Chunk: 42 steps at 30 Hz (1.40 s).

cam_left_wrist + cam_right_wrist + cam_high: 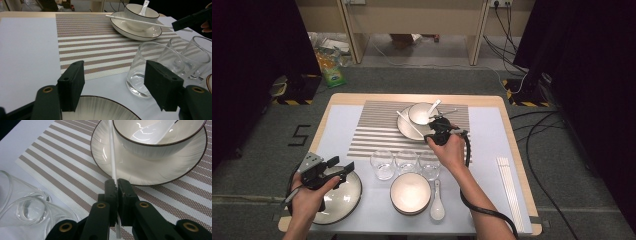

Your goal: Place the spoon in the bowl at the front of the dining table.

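A thin white chopstick [112,152] slants over the rim of a cream plate [130,170], just left of the bowl [155,142] that stands on it. My right gripper [117,187] is shut on the chopstick's near end, at the plate's front edge. In the high view this gripper [432,137] sits by the plate [407,131] on the striped placemat [377,125]. A white spoon [433,106] rests in the bowl [421,113]. My left gripper [113,86] is open with nothing between its pads, hovering over a second plate [347,197] at the front left.
Three clear glasses [406,161] stand in a row in front of the placemat. Behind the table's front edge sit another bowl [410,192] and a white spoon [437,202]. Several white chopsticks [509,192] lie along the right side of the table.
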Motion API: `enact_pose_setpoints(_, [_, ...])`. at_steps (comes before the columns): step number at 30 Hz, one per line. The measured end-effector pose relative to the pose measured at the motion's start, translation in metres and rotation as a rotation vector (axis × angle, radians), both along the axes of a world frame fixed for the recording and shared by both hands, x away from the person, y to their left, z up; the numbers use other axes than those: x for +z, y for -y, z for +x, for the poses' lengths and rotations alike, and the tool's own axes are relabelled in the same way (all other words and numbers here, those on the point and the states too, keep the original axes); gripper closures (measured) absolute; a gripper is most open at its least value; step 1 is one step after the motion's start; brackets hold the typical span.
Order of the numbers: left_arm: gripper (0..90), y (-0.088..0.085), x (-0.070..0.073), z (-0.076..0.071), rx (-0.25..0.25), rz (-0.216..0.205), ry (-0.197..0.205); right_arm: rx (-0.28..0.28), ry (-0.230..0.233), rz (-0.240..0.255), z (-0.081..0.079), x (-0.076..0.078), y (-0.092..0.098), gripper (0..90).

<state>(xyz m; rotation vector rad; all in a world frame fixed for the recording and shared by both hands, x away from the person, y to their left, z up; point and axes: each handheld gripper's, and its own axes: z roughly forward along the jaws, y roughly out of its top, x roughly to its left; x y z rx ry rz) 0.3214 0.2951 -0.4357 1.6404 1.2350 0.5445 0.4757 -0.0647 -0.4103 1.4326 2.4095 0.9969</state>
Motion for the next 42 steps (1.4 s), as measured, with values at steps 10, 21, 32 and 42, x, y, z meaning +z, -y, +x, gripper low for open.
enact_pose_setpoints(10, [32.2, 0.000, 0.000, 0.000, 0.000, 0.003, 0.002, 0.007, -0.009, -0.034, 0.004, -0.004, -0.004, 86.4])
enact_pose_setpoints(21, [32.2, -0.001, 0.001, 0.000, 0.002, 0.005, 0.005, 0.020, -0.036, -0.074, 0.010, -0.012, -0.006, 86.3])
enact_pose_setpoints(32, [32.3, -0.001, 0.001, 0.000, 0.002, 0.009, 0.004, 0.034, -0.059, -0.081, 0.012, -0.017, -0.005, 86.4])
enact_pose_setpoints(42, [32.3, -0.001, 0.000, 0.000, 0.001, 0.003, 0.007, 0.032, -0.079, -0.087, 0.013, -0.017, -0.006, 85.8])
